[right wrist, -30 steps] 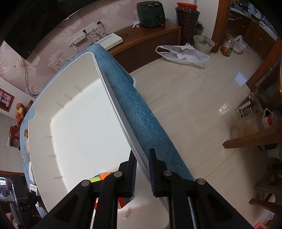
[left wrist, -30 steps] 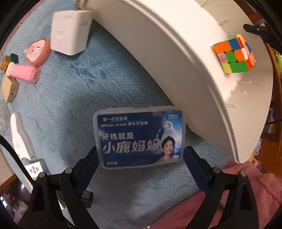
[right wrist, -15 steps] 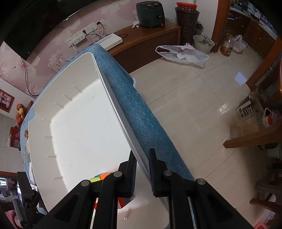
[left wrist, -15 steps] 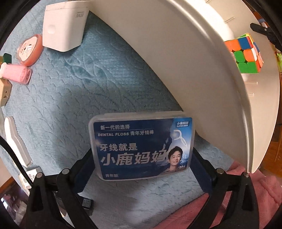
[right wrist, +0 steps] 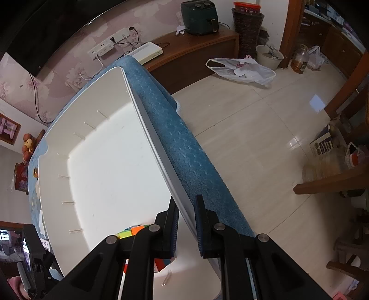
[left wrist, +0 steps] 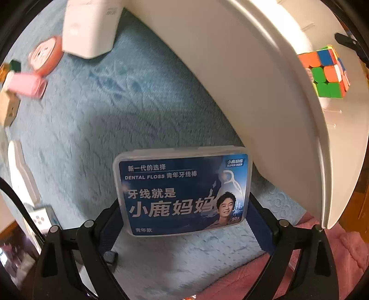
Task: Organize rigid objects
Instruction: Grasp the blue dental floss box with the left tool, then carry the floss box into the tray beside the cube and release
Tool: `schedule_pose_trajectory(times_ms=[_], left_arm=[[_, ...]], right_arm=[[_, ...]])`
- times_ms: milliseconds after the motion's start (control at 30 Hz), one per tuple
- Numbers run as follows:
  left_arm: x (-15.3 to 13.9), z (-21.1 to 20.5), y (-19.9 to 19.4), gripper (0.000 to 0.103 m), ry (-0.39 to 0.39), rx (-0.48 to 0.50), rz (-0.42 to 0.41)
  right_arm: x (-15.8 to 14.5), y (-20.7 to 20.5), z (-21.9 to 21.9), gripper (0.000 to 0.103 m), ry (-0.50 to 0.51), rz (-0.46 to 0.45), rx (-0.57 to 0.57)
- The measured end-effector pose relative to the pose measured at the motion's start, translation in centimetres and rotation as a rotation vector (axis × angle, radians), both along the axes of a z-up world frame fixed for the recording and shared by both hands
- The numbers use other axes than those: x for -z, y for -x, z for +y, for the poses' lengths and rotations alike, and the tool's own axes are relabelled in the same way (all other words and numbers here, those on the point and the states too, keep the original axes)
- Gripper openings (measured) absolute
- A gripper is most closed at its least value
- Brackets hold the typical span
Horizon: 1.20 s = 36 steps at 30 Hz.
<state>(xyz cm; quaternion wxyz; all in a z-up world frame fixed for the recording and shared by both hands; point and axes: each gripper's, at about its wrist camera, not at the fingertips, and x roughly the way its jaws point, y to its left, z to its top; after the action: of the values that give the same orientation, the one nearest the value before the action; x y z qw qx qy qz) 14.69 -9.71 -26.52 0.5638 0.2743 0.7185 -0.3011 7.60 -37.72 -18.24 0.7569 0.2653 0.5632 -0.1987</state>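
Blue-cloth surface (left wrist: pixel 96 120): my left hand-held gripper (left wrist: pixel 184 221) clamps the floss box (left wrist: pixel 183 193); right hand-held gripper (right wrist: pixel 186 221) pinches the white bin (right wrist: pixel 110 175) rim. Lift the box clear over the wall, drop it beside the cube (left wrist: pixel 327 71).

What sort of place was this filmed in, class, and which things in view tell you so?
Most likely a living or dining room in a home. A wooden sideboard against floral wallpaper carries an air fryer, the floor is glossy tile, and small household items lie on a table under a blue cloth.

Glossy plastic floss box (left wrist: pixel 183 192), smooth white plastic bin (left wrist: pixel 230 76), textured blue cloth (left wrist: pixel 110 120).
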Motion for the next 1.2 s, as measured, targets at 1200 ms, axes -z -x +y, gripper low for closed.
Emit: schedule_pose_trajectory(times_ms=[1200], left_arm=[[-12.2, 6.4, 5.4, 0.095, 0.058, -0.635, -0.268]], right_arm=[[0.7, -1.3, -1.5, 0.014, -0.171, 0.048, -0.336]])
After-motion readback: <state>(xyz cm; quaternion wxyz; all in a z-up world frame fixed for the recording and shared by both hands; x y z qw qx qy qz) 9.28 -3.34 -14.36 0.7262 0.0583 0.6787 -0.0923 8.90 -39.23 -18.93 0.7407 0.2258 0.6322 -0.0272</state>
